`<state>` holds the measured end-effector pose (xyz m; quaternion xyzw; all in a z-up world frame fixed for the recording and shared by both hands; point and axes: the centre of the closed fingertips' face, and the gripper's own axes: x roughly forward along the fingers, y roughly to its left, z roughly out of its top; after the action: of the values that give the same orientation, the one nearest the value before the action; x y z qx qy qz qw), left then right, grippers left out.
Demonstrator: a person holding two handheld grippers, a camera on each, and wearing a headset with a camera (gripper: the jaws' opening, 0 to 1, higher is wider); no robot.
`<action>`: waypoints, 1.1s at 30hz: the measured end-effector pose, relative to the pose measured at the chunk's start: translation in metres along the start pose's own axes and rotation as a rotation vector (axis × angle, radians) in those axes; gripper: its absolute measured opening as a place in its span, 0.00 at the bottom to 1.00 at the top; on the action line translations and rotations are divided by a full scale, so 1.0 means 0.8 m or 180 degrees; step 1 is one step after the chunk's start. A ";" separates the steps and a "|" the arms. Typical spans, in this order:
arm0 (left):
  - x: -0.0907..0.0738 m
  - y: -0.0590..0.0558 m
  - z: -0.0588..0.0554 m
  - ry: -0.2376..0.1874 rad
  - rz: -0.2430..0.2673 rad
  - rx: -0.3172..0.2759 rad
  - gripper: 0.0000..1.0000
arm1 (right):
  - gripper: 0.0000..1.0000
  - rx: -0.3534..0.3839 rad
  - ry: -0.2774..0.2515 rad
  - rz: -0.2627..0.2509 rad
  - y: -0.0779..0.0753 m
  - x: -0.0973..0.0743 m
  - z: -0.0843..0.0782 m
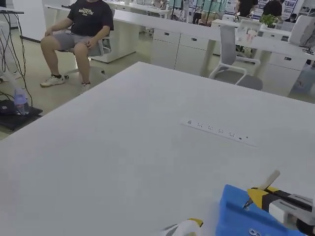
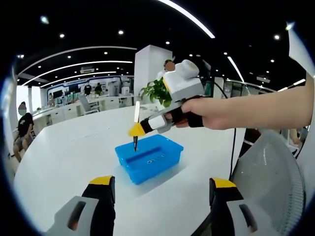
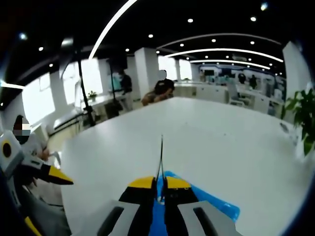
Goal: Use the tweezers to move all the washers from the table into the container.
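Your right gripper [image 3: 160, 186] is clamped on the tweezers [image 2: 136, 114], whose tip hangs over the blue container [image 2: 147, 173]. Some washers [image 2: 151, 159] lie inside it. Your left gripper [image 2: 161, 183] has its jaws wide apart above the table [image 2: 74, 162].

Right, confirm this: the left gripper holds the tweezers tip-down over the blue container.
Not the left. The right gripper holds the tweezers tip-down over the blue container, as the left gripper view shows. The left gripper there has its jaws apart with nothing between them.
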<state>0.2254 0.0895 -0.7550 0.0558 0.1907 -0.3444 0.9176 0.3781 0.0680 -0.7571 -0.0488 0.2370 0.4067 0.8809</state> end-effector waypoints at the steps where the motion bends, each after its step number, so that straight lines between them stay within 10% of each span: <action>1: 0.000 0.000 0.000 0.0000 -0.0001 -0.0004 0.79 | 0.03 -0.0004 0.0012 0.0000 -0.001 0.001 -0.002; 33: 0.001 -0.007 0.000 -0.0029 -0.0143 -0.0177 0.74 | 0.04 0.0170 0.0170 -0.0057 -0.002 0.014 -0.047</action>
<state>0.2224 0.0849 -0.7548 0.0244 0.1972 -0.3596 0.9117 0.3716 0.0641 -0.7957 -0.0383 0.2707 0.3908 0.8789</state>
